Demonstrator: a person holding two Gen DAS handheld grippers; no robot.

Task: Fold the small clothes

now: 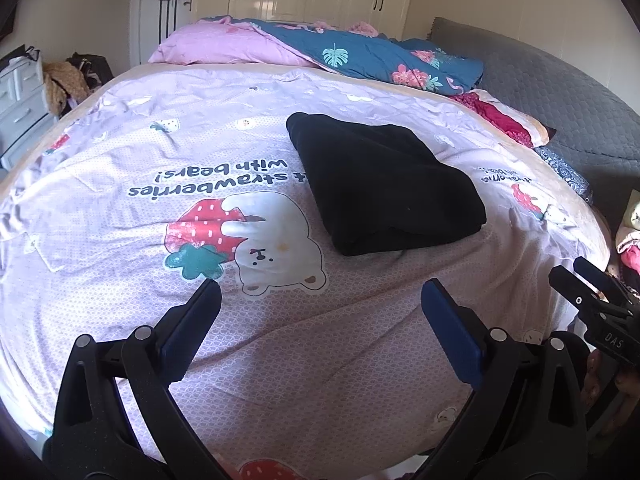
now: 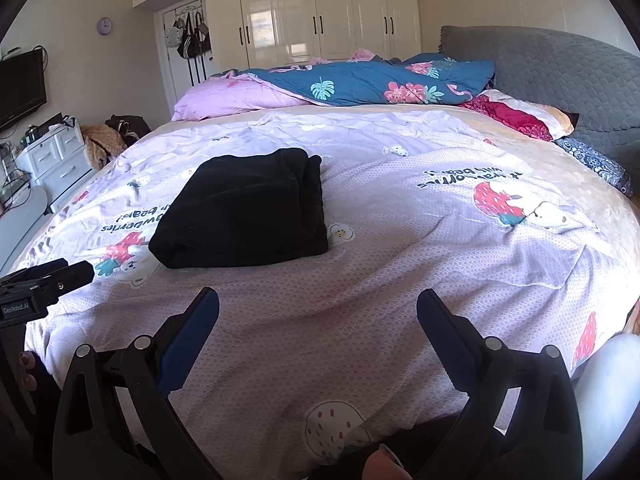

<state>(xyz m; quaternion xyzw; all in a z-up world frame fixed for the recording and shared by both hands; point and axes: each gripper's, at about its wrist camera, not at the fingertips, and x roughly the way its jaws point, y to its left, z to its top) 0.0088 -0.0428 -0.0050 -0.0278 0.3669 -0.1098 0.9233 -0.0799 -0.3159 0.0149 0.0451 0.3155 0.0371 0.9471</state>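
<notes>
A black, soft knit garment folded into a thick rectangular stack (image 1: pixel 384 184) lies on the lilac bedspread printed with strawberries and white bears (image 1: pixel 120 184), near the middle of the bed and touched by neither tool. The left wrist view shows its smooth top face and the stacked layers along its near edge; the right wrist view (image 2: pixel 244 216) shows the rolled folds along its right side. The left gripper (image 1: pixel 322 294) hovers above bare bedspread nearer than the garment, its blue-padded black fingers spread wide with nothing between them. The right gripper (image 2: pixel 318 304) is likewise spread wide and empty, with the garment ahead and to its left. Each camera catches the other tool at the frame edge: the right one at the right border of the left view, the left one at the left border of the right view. Beyond the garment a teal quilt with leaf and flower print (image 2: pixel 360 80) lies heaped over a pink pillow (image 2: pixel 236 100), against cream glossy wardrobe doors (image 2: pixel 320 8). Only the right view shows a dark wall-mounted television (image 2: pixel 20 88) and a round lilac clock (image 2: pixel 105 25).
</notes>
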